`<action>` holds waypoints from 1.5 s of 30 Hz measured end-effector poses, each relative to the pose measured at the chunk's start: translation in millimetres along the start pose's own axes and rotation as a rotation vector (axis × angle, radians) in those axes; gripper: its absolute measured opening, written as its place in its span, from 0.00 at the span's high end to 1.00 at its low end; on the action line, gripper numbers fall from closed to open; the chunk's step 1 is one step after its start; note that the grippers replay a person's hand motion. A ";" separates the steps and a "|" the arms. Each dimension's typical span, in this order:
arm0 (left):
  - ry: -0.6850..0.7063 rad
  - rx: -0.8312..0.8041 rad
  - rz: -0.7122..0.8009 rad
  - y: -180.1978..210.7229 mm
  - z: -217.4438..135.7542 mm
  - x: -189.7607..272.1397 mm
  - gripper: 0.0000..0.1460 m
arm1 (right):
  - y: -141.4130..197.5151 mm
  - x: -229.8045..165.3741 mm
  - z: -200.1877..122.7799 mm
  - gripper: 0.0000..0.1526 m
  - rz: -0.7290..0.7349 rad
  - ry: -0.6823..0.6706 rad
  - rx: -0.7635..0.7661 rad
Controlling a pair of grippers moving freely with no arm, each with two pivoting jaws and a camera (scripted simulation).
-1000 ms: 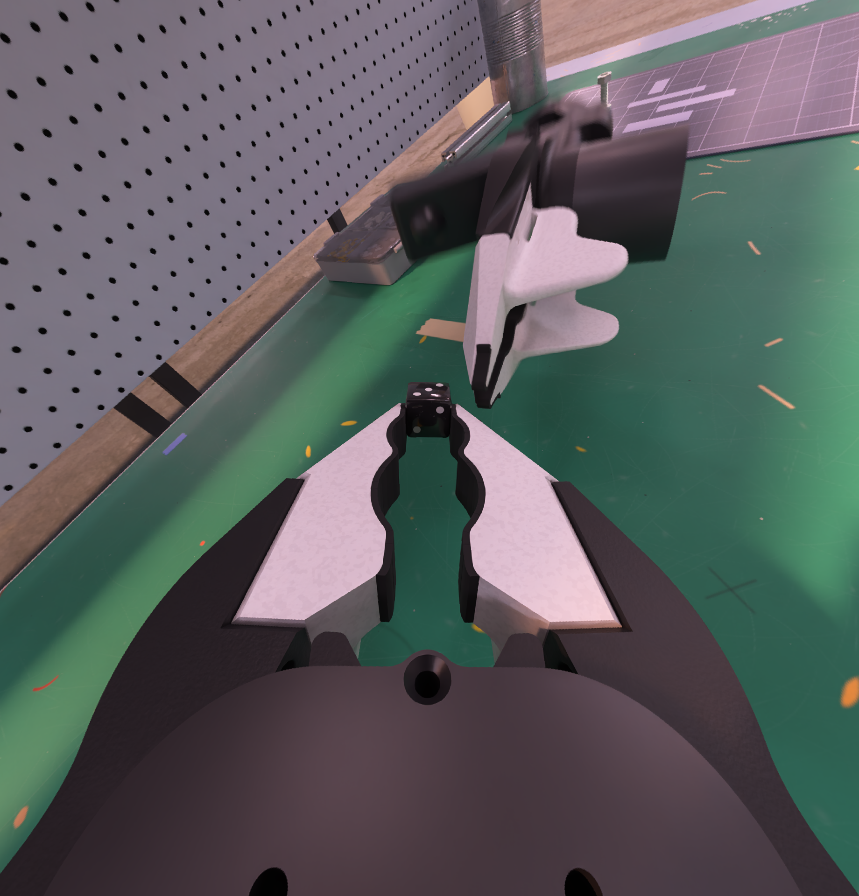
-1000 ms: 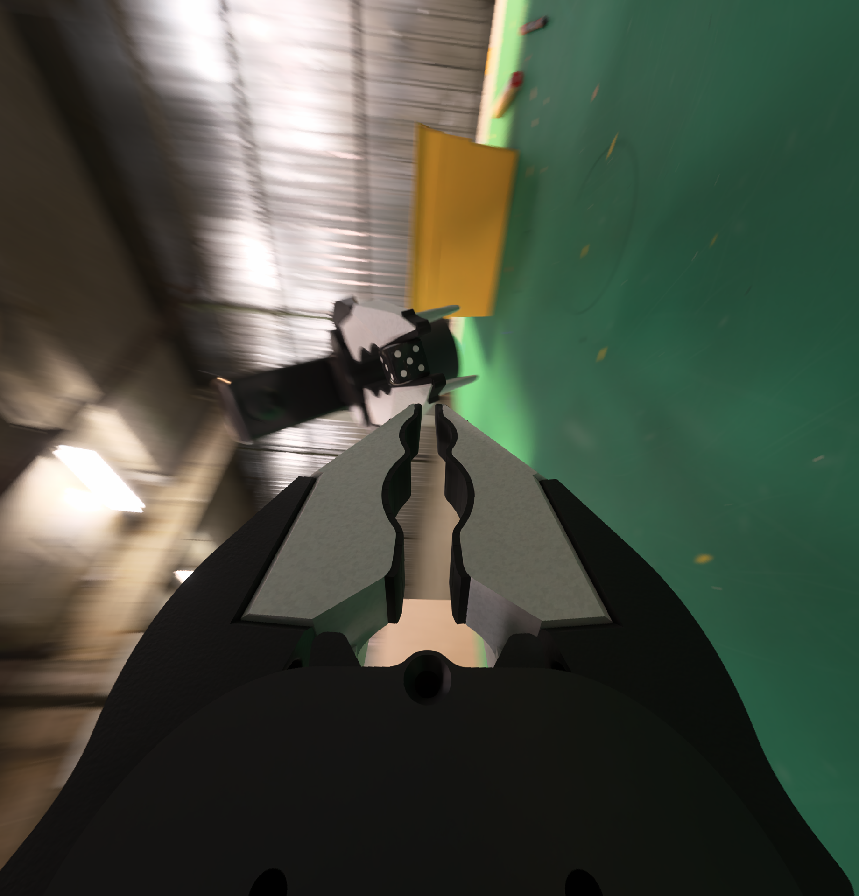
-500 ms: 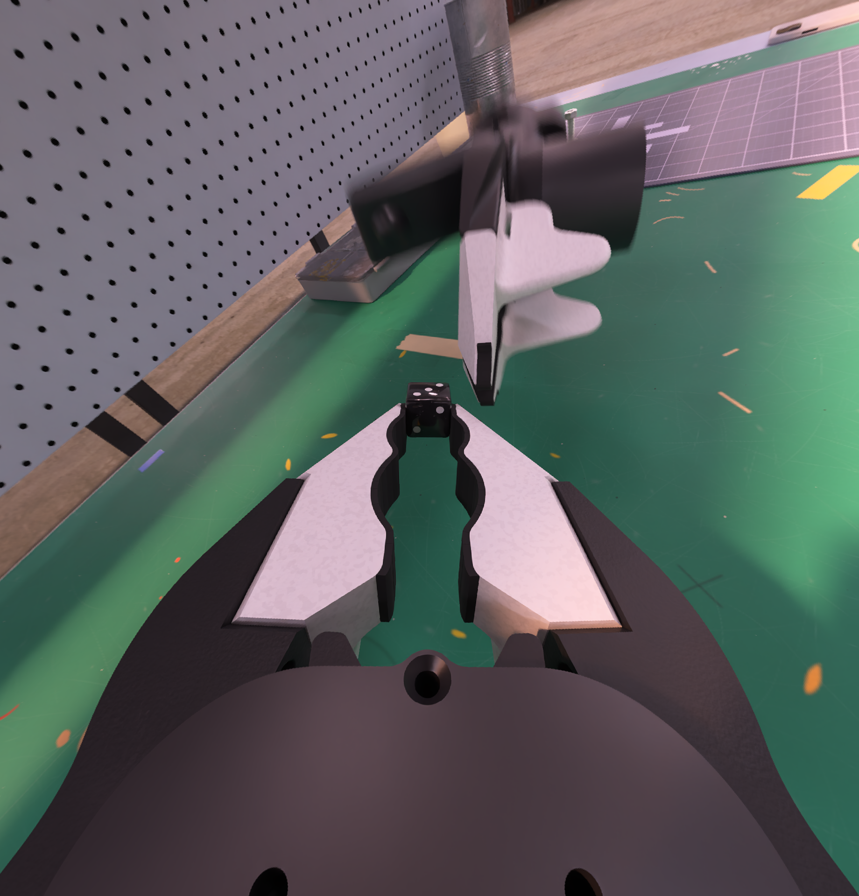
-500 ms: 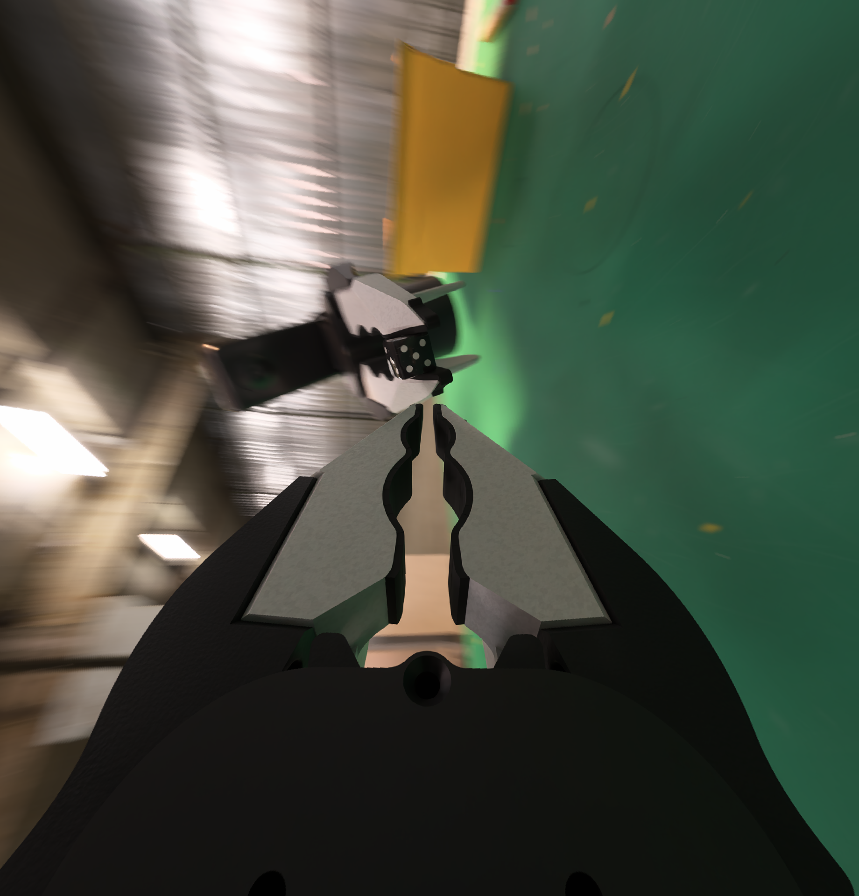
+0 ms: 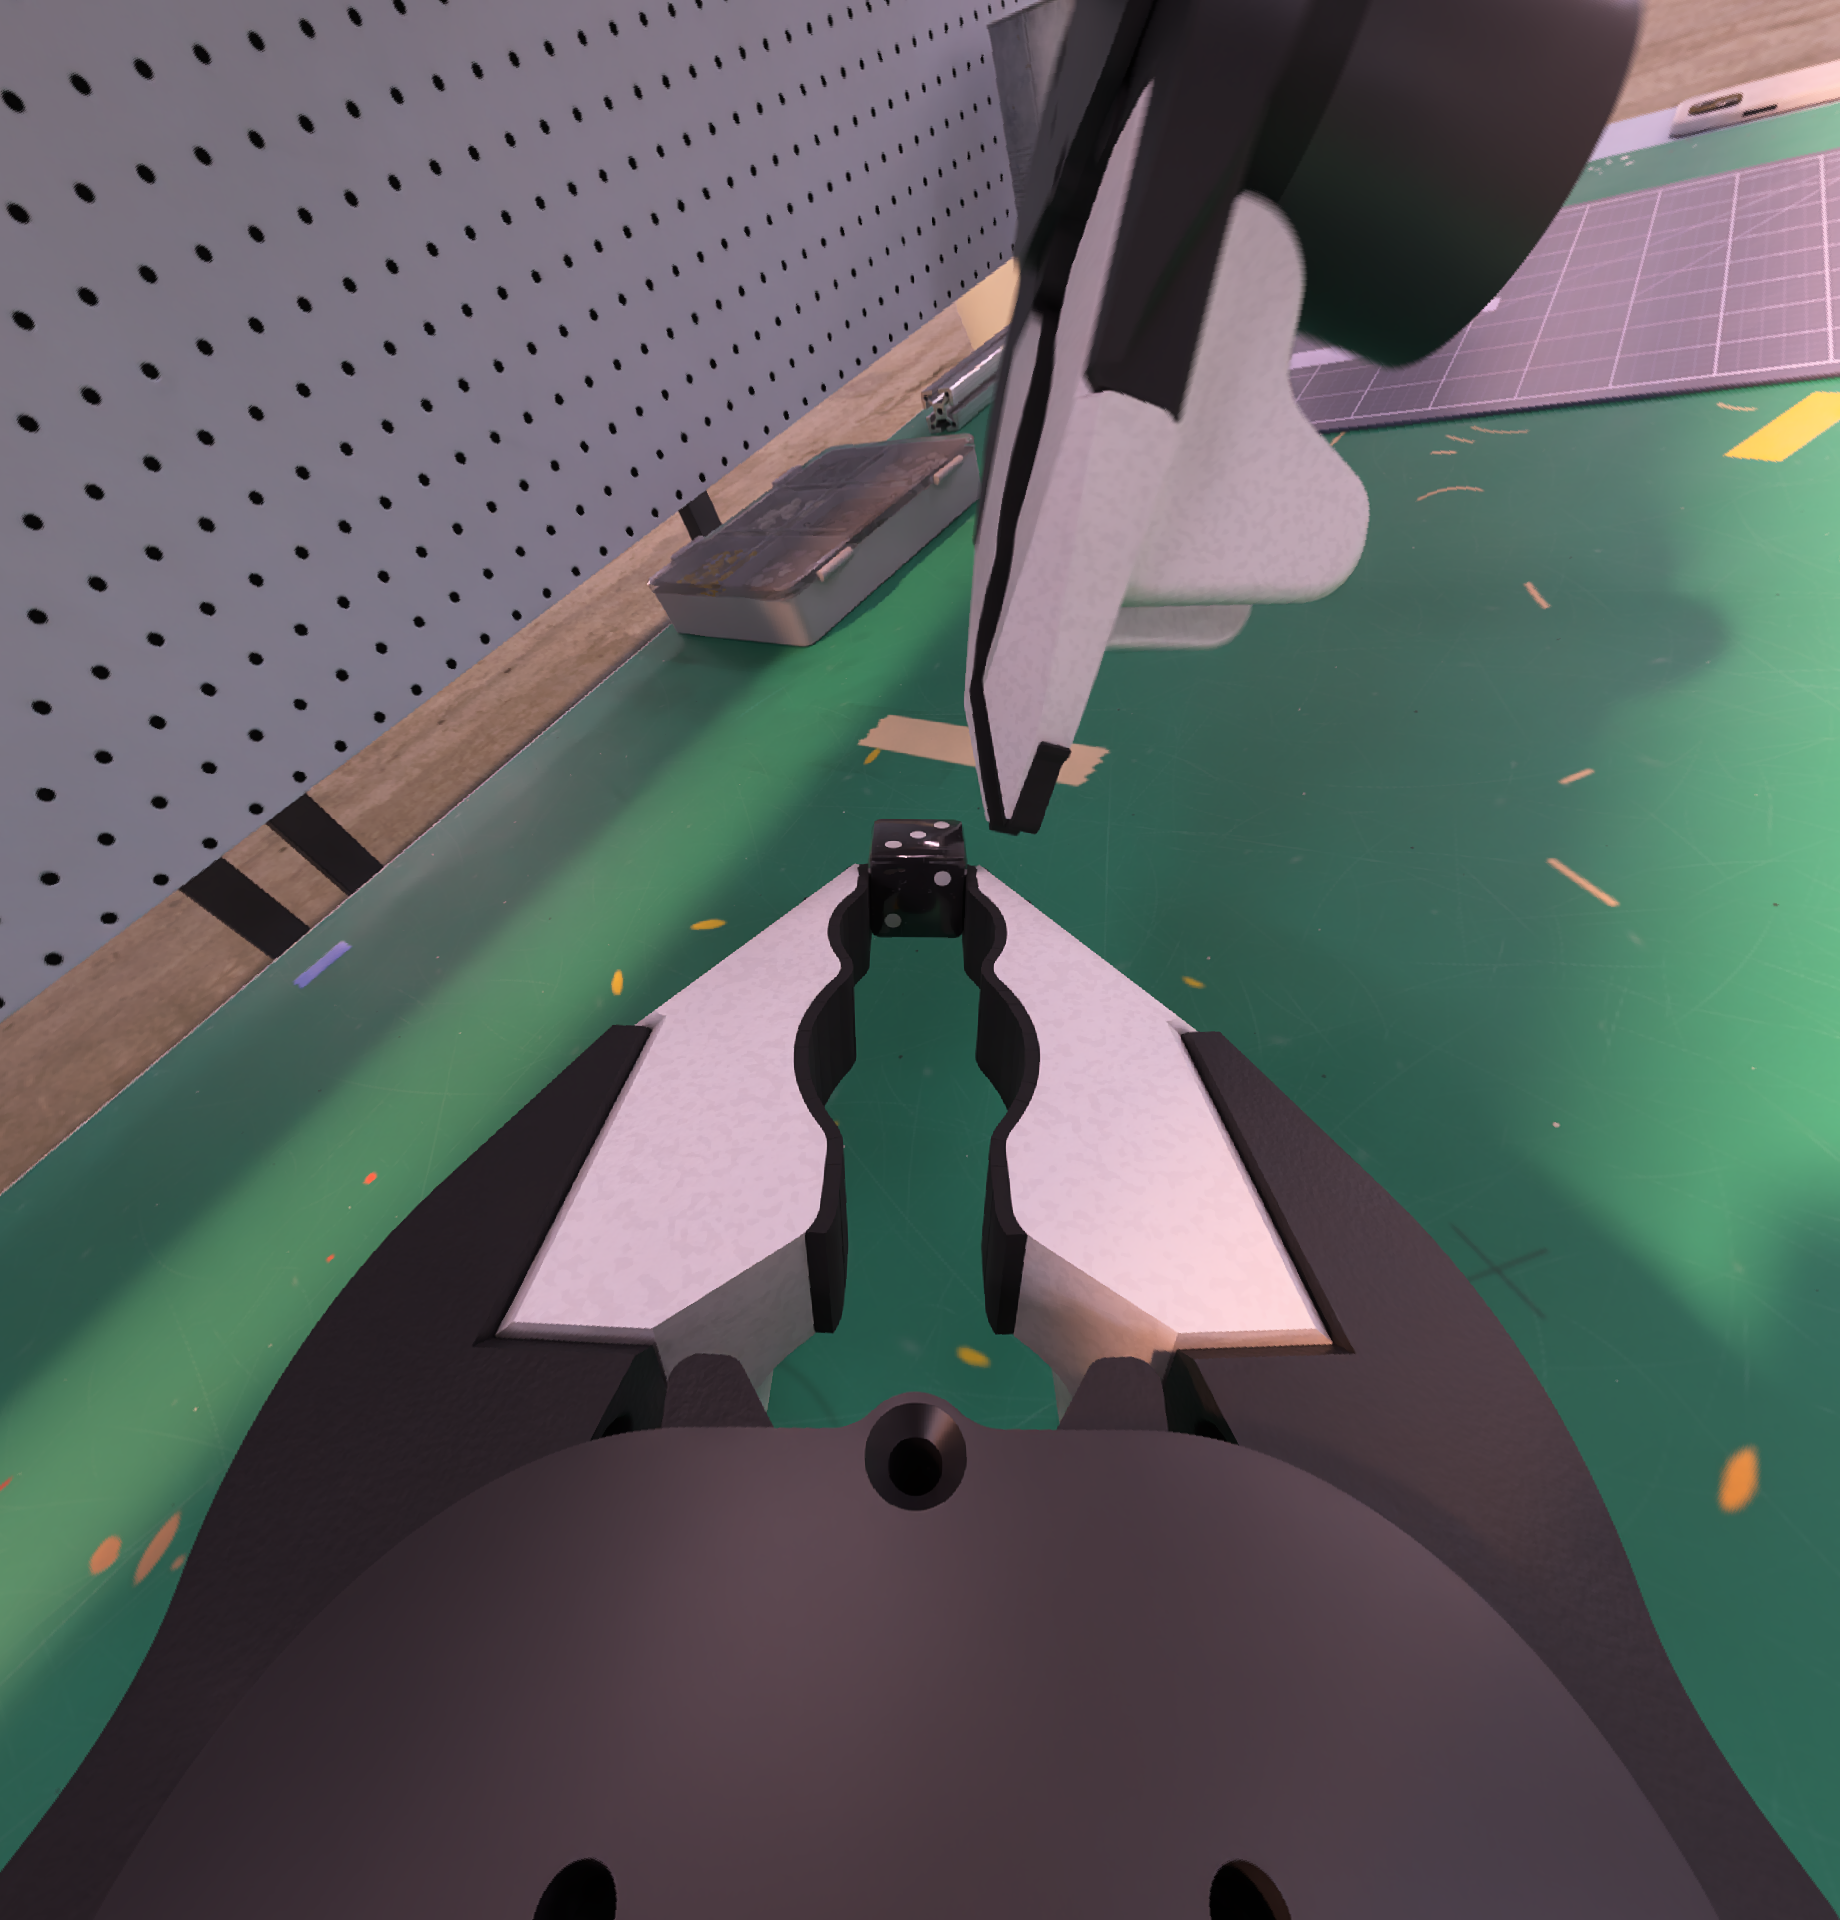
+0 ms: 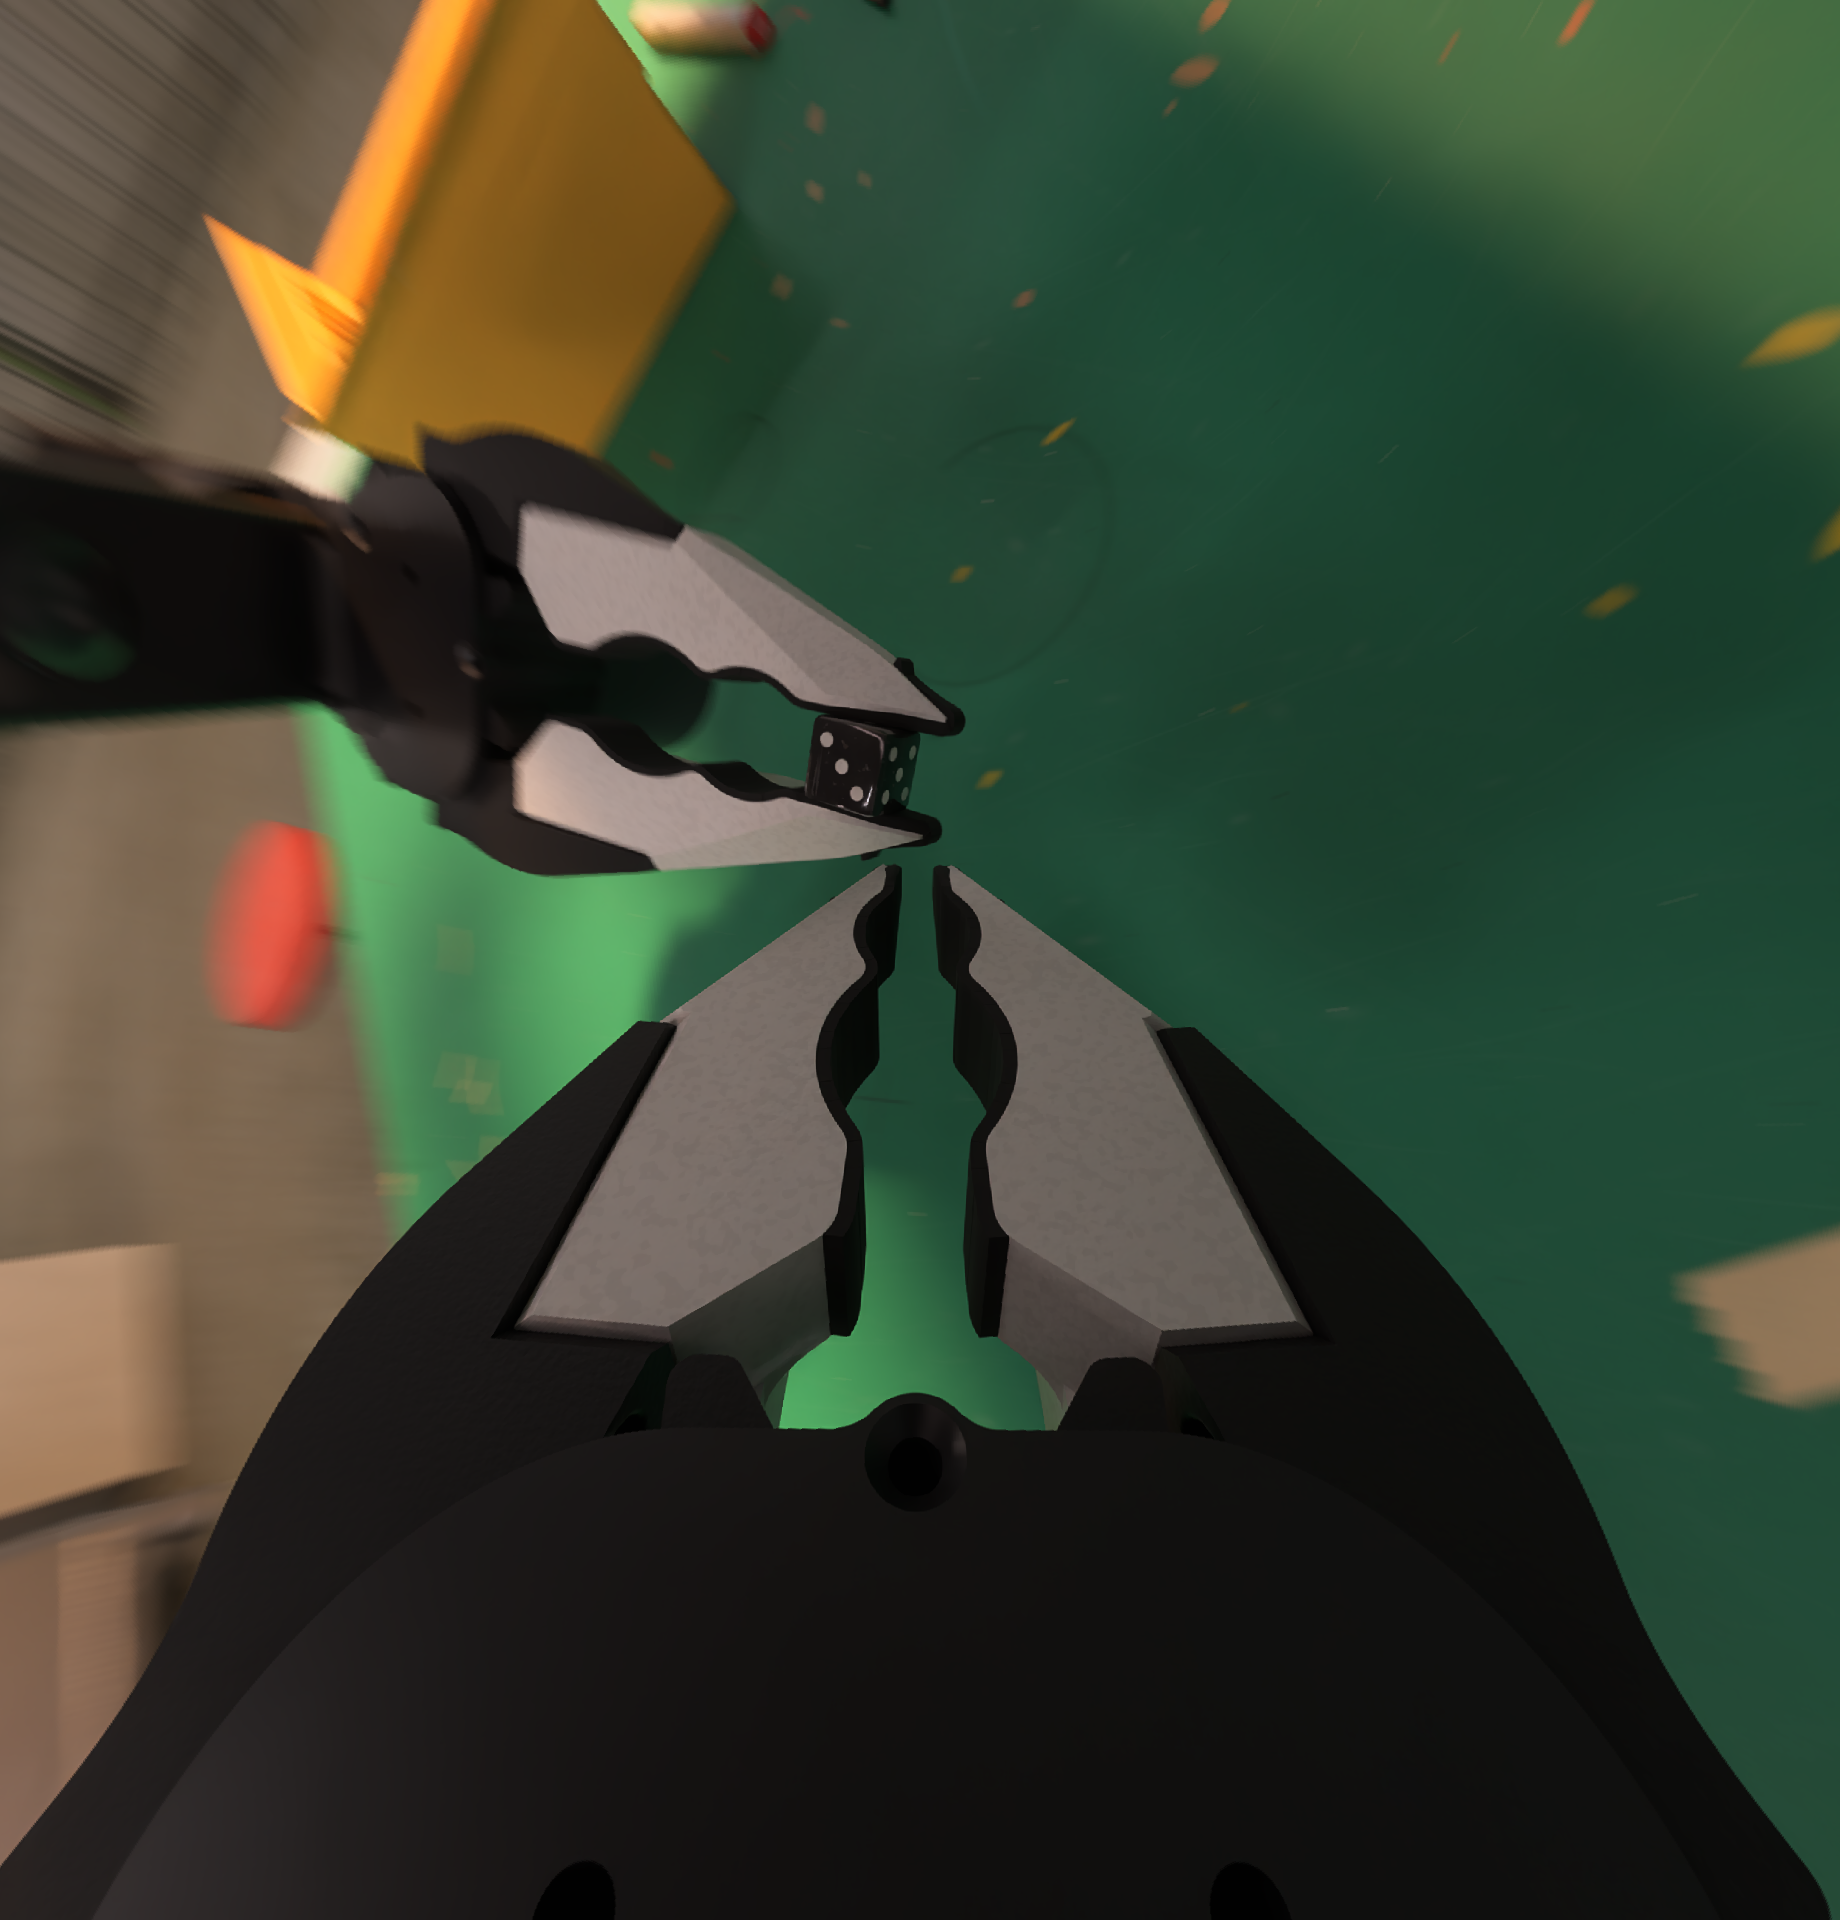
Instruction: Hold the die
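Each view is taken close along its own gripper's fingers, facing the green mat (image 5: 1415,1039); the die (image 5: 916,883) is shared.

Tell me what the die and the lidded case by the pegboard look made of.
Die: glossy black plastic or resin, judging by sharp reflections and white pips. Lidded case: likely matte grey plastic with a clear, compartmented lid; metal can't be ruled out.

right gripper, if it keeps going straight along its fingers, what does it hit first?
Probably the left gripper: its lower fingertip sits just ahead of the right gripper, with the die clamped right behind. Depth is unclear; it might pass just beside.
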State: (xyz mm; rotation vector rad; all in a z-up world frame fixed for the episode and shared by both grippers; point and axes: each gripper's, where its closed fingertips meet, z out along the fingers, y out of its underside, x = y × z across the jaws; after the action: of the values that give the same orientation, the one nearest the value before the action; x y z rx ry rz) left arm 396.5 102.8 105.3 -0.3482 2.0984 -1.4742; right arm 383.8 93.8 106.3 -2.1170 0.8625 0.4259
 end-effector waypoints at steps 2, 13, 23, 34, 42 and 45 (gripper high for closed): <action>-0.004 0.002 -0.004 0.0 -0.9 0.7 0.89 | 0.6 -2.0 0.4 0.97 0.267 -0.262 0.031; -0.009 -0.008 -0.062 0.3 -0.8 -2.8 0.89 | -5.0 4.0 -3.0 0.93 0.165 -0.187 0.237; -0.017 0.005 -0.028 0.6 -1.9 0.4 0.89 | 4.9 -0.2 6.4 0.96 -0.100 0.173 -0.002; -0.022 0.005 -0.052 -1.0 -1.7 5.1 0.89 | 7.0 -2.0 4.3 0.95 0.020 -0.032 0.068; -0.018 0.018 -0.063 -0.5 -3.2 5.1 0.89 | 2.7 -2.8 2.3 0.97 -0.155 0.217 -0.057; -0.015 0.033 -0.062 -0.7 -4.2 6.3 0.89 | 3.6 -6.3 0.9 0.97 0.436 -0.439 0.041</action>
State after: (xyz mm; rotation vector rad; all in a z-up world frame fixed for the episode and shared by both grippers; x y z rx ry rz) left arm 388.9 102.7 105.2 -0.4143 2.0660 -1.5351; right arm 376.8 95.6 107.3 -1.6912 1.0498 1.0437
